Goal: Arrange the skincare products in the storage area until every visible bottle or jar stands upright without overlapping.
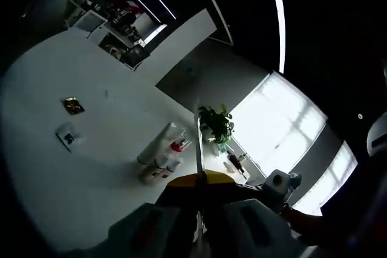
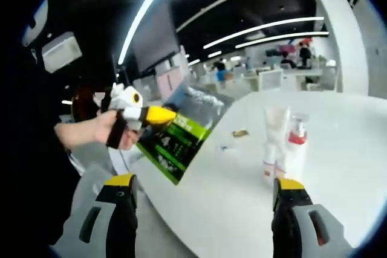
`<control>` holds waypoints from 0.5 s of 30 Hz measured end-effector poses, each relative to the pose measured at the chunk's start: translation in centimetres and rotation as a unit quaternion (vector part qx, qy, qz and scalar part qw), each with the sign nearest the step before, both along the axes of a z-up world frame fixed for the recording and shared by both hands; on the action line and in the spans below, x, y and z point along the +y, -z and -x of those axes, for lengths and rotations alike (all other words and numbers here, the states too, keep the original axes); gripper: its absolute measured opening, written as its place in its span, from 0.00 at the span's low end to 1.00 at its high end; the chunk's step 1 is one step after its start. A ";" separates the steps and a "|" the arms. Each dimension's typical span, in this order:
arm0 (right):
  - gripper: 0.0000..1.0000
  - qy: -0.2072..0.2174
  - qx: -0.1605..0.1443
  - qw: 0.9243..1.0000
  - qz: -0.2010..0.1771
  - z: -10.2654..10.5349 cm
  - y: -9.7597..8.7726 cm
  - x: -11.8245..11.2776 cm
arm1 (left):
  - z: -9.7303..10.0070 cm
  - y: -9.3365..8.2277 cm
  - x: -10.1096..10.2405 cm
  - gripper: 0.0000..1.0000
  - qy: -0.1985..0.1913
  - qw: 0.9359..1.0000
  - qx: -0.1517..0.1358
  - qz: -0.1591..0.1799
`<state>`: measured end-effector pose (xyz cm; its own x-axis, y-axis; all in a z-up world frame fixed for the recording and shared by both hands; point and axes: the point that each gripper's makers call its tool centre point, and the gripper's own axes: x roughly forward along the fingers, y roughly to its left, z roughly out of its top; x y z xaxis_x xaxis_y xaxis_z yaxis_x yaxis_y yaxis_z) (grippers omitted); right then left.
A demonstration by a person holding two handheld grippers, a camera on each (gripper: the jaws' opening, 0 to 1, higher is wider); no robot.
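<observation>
Left gripper clamped on green sachet, held in air off tabletop edge. Right gripper jaws spread, empty. Risk: thin sachet slipping or swinging into upright bottles, toppling them. Bottles cluster near tabletop middle; small packets lie well apart; potted plant beyond.
</observation>
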<state>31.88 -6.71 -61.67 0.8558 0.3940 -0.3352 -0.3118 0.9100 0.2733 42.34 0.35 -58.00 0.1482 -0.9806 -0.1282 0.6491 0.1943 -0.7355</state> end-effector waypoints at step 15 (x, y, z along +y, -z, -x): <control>0.99 0.005 0.024 1.000 0.002 0.4 2.0 -0.2 | -1.3 3.0 -0.5 0.04 -0.010 0.999 0.015 -0.032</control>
<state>31.47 -6.94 -63.63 0.8426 0.3846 -0.3769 -0.2904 0.9140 0.2835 43.69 -0.17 -61.01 0.1633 -0.9669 -0.1961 0.6224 0.2552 -0.7400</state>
